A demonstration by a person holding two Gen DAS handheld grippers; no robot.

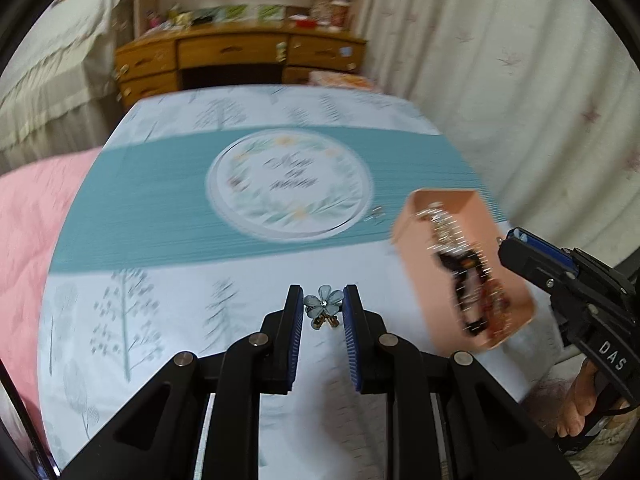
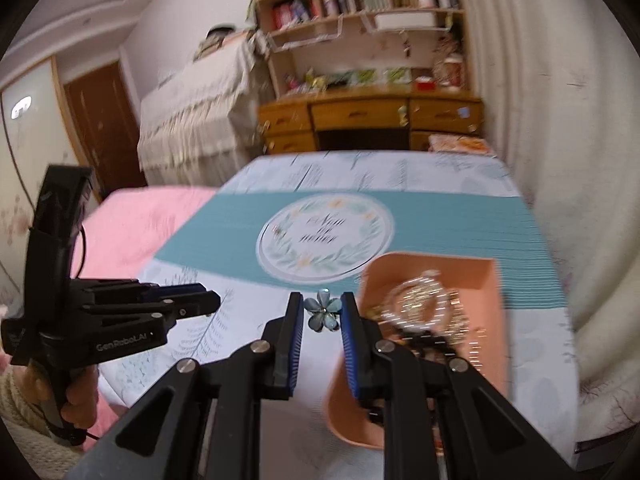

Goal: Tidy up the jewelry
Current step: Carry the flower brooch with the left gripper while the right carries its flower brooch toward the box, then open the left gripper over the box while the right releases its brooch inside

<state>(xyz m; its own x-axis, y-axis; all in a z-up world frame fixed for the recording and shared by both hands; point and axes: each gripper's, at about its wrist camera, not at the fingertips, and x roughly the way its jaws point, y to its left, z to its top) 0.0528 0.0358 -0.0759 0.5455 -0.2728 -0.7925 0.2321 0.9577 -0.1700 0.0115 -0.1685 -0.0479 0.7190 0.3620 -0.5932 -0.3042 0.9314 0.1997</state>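
Each wrist view shows a blue flower-shaped clip between its own fingertips. My left gripper [image 1: 323, 305] is shut on one blue flower clip [image 1: 322, 305] above the white tree-print cloth [image 1: 160, 312]. My right gripper [image 2: 322, 312] is shut on another blue flower clip [image 2: 322, 313], just left of the pink jewelry box [image 2: 486, 280]. The box [image 1: 416, 256] holds a heap of chains and dark pieces. A small silver piece [image 1: 375, 213] lies on the teal band beside the box. The right gripper also shows in the left wrist view [image 1: 510, 240], next to the box; the left gripper also shows in the right wrist view [image 2: 216, 300].
A round printed emblem [image 1: 290, 184] sits mid-cloth. A pink quilt [image 1: 28, 240] lies to the left. A wooden desk [image 1: 240, 56] with shelves stands beyond the far edge. A curtain [image 1: 520, 80] hangs on the right.
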